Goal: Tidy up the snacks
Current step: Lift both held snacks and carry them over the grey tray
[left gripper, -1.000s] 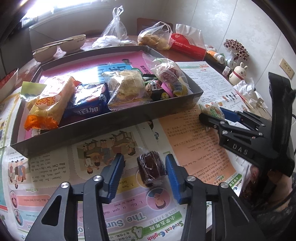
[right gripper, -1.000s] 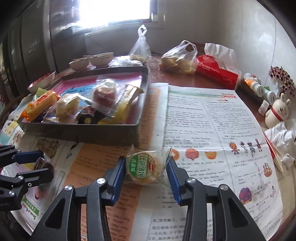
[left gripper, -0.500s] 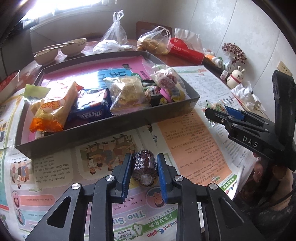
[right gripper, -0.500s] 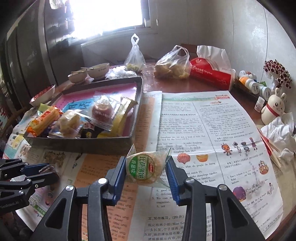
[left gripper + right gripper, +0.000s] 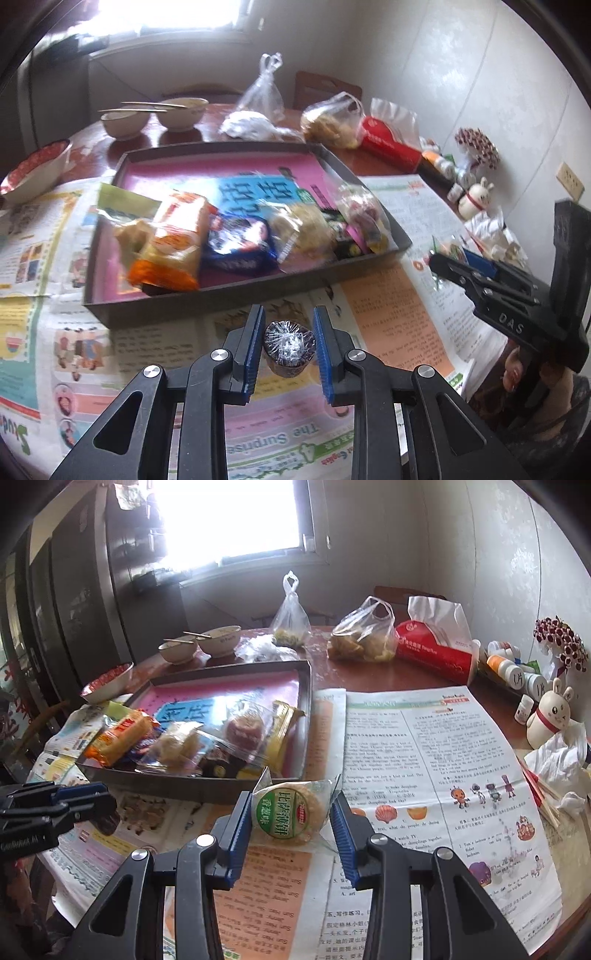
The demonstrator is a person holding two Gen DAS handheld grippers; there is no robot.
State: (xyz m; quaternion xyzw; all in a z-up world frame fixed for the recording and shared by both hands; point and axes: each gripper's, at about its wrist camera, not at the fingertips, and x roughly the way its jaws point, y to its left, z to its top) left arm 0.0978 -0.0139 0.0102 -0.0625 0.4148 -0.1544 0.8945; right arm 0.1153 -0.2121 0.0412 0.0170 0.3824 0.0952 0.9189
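My left gripper (image 5: 289,345) is shut on a small dark wrapped cake (image 5: 289,348) and holds it above the newspaper, just in front of the dark tray (image 5: 236,301). The tray also shows in the right wrist view (image 5: 308,716) and holds several snack packs (image 5: 173,243). My right gripper (image 5: 291,819) is shut on a round biscuit pack with a green label (image 5: 290,814), lifted near the tray's near right corner. The right gripper shows in the left wrist view (image 5: 461,269) and the left gripper in the right wrist view (image 5: 74,805).
Newspapers (image 5: 424,760) cover the table. Behind the tray stand two bowls with chopsticks (image 5: 155,116), plastic bags of food (image 5: 364,637) and a red tissue pack (image 5: 436,650). Bottles (image 5: 506,668), a rabbit figure (image 5: 552,716) and crumpled tissues (image 5: 557,757) line the right edge. A red-patterned bowl (image 5: 35,171) sits far left.
My left gripper closed on the dark cake and lifted it off the newspaper toward the tray. My right gripper rose with the biscuit pack held in it.
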